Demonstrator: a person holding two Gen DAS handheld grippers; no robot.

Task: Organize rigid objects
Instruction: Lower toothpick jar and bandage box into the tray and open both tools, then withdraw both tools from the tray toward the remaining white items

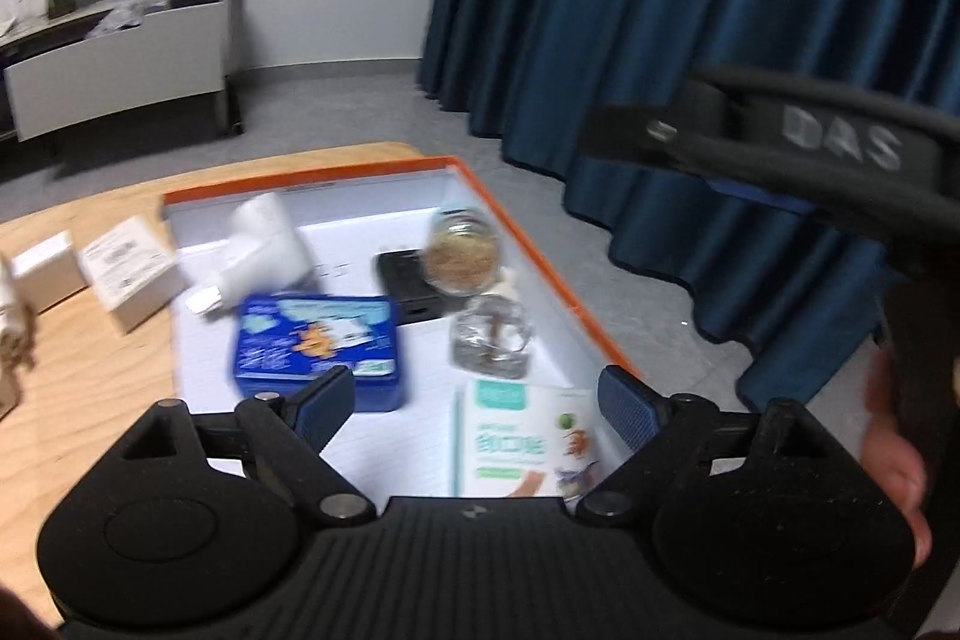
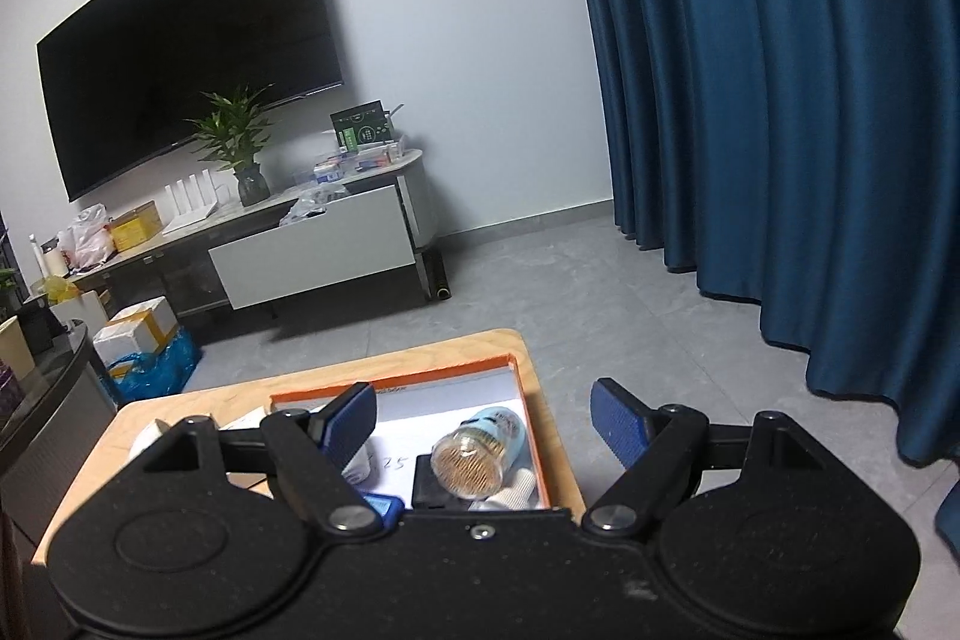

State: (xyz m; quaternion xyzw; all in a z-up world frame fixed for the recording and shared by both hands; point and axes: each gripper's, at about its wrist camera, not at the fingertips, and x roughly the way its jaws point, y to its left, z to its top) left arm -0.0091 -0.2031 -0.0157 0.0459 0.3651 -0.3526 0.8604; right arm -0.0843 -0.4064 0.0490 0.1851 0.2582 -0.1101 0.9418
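An orange-rimmed white box sits on a wooden table. Inside it lie a blue tin, a white charger, a black device, a jar of toothpicks, a clear glass jar and a white-green packet. My left gripper is open and empty above the box's near end. My right gripper is open and empty, higher up, over the box; the toothpick jar shows between its fingers. Its body crosses the left wrist view.
Two small white cartons stand on the table left of the box. Blue curtains hang at the right. A TV and a cluttered low cabinet stand across the grey floor.
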